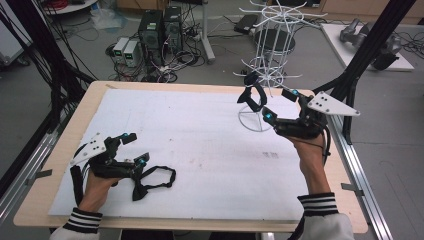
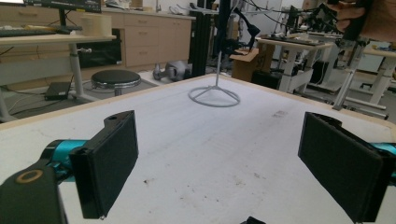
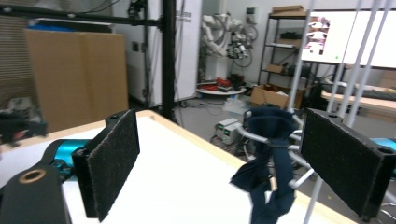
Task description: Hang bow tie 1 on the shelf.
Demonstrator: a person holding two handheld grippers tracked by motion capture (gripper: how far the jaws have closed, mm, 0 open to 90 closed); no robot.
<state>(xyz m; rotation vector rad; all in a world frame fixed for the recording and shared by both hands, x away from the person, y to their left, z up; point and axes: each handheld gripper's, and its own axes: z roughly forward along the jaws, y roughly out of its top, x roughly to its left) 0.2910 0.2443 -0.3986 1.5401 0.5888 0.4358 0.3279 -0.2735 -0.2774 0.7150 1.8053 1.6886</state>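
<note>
White table [image 1: 200, 130], bow tie [image 1: 252, 95] on rack [image 1: 270, 75] (hanging), right gripper [image 1: 280, 104] open

Two dark fabric bands are out: one band hanging on the rack [image 1: 254, 96] and one band lying on the tabletop [image 1: 152, 181]. There is one white wire rack [image 1: 268, 65] and one tabletop [image 1: 200, 135] with a single white sheet over it. Two tongs are in play, the left tongs [image 1: 134, 148] and the right tongs [image 1: 280, 104], each with two black pads, four pads in all. Two hands in striped cuffs hold them.
</note>
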